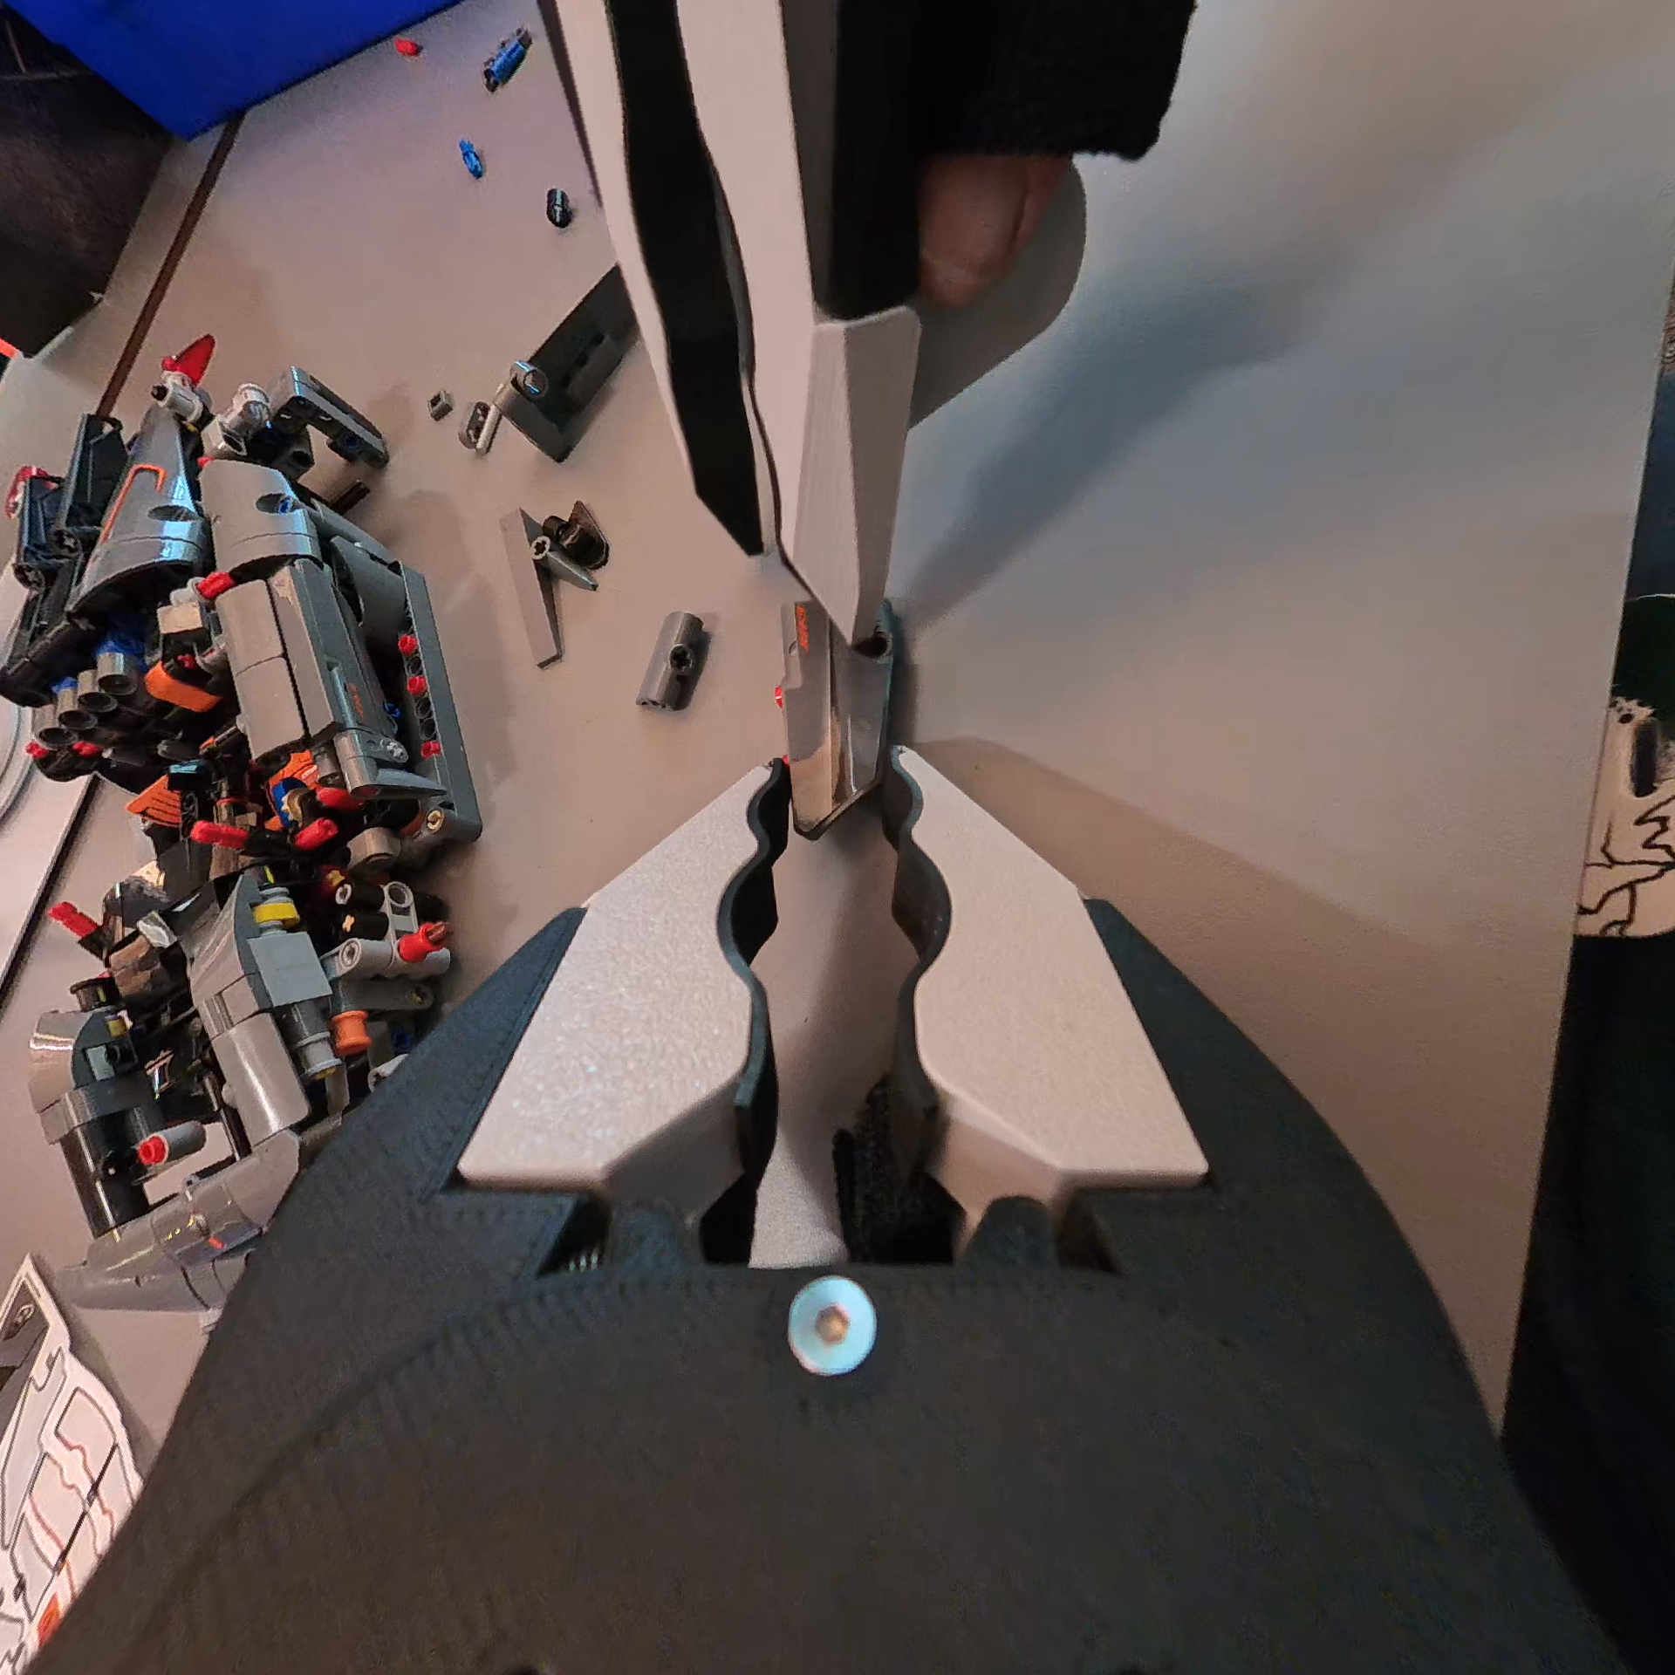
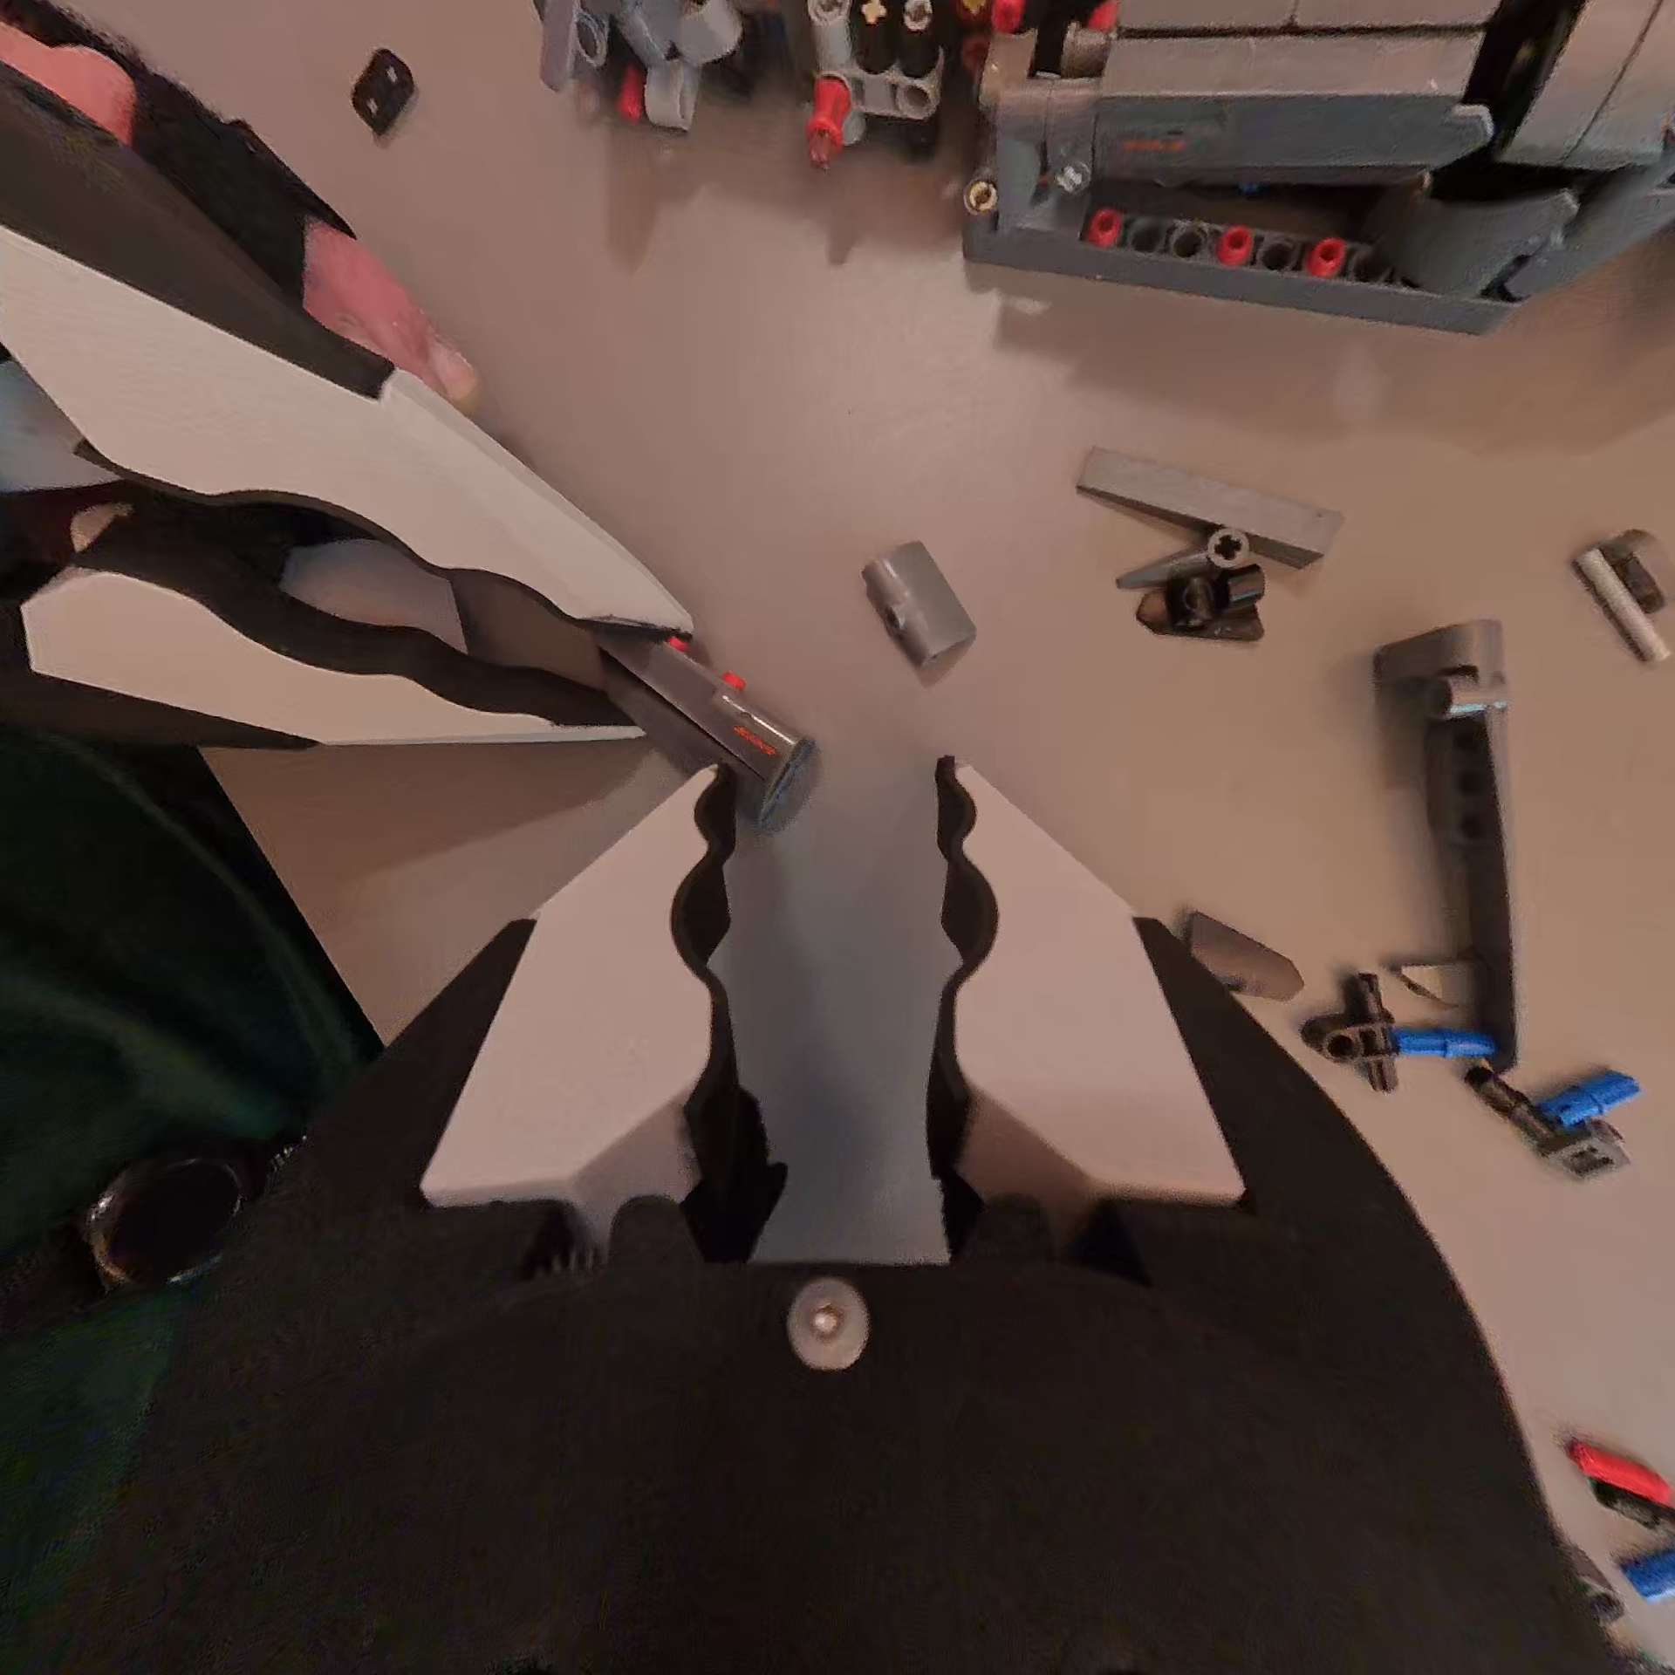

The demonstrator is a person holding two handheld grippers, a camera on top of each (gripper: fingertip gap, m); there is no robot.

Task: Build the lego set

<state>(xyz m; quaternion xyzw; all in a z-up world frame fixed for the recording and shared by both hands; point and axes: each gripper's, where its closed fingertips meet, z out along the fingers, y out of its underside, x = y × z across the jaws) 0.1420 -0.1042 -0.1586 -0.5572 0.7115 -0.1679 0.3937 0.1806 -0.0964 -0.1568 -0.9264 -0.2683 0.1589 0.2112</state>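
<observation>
Lego panel piece [image 1: 829, 725], dark grey with orange markings, is pinched at one end in my left gripper [image 1: 832, 779], clear of the table [image 1: 1269, 634], so its far end is offered to my right gripper [image 2: 829, 779]. That one is released, one finger [image 1: 847, 508] touching the piece. The half-built model [image 1: 308, 634] waits well aside.

I see a pale grey surface [image 1: 1224, 562] carrying everything. A blue bin [image 1: 245, 54] sits at its far left corner, and a printed sheet [image 1: 54, 1486] lies at the near left edge.
</observation>
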